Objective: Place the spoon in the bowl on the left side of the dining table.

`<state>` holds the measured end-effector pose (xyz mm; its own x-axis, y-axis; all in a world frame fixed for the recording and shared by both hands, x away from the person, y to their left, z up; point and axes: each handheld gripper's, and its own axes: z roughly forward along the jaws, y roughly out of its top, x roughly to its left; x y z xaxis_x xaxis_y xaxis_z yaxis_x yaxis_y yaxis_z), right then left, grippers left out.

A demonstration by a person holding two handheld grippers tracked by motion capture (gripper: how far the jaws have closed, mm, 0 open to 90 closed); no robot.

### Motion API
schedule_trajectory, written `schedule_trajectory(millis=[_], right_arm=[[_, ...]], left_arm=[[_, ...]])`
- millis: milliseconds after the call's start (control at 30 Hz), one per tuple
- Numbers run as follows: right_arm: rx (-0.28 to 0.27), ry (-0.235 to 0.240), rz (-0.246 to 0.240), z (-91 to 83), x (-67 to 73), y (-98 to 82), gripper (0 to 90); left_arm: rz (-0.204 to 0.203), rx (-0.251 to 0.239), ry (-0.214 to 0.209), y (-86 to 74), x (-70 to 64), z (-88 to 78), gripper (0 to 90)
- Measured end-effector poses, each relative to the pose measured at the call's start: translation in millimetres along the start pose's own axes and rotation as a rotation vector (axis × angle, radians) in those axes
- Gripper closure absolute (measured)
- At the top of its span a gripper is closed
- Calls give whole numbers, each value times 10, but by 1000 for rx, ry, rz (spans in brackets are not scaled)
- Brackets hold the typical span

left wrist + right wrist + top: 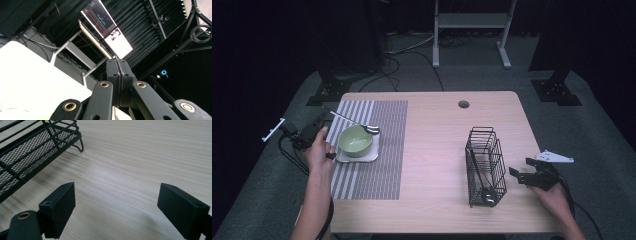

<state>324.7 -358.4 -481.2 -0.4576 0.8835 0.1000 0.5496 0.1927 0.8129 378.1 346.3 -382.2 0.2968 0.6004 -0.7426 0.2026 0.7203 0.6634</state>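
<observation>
A person's left gripper (314, 129), its jaws pressed flat together on the thin handle of a long utensil (353, 121), hangs at the bench's (437, 145) left edge, pointing up and away in its own view, where a sliver of metal shows at the closed pads (120, 72). The utensil's slim silver shaft slants from the gripper out to its right, its dark head (373, 131) resting on or just above the far rim of a pale green bowl (355, 140); which of the two cannot be told. The bowl sits on a small white square plate (373, 155) on a grey striped mat (382, 145), just beside this hand and closer to it than to the other. Well apart to the right, the right gripper (521, 176), jaws spread wide and empty over bare wood, waits beside a black wire caddy (484, 167) that already holds a dark utensil. The likely next move turns on the shaft's long axis: it lies across the bowl.
</observation>
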Motion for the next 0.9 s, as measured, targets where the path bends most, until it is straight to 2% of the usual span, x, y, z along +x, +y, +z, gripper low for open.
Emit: schedule_trajectory(millis=[433,900], right_arm=[[0,-2,-2,-5,5,4,137],[4,-3,-6,-1,9,6,137]], left_arm=[[-28,-31,51,36,214,-130,899],[-34,-57,85,82,343,-239,899]])
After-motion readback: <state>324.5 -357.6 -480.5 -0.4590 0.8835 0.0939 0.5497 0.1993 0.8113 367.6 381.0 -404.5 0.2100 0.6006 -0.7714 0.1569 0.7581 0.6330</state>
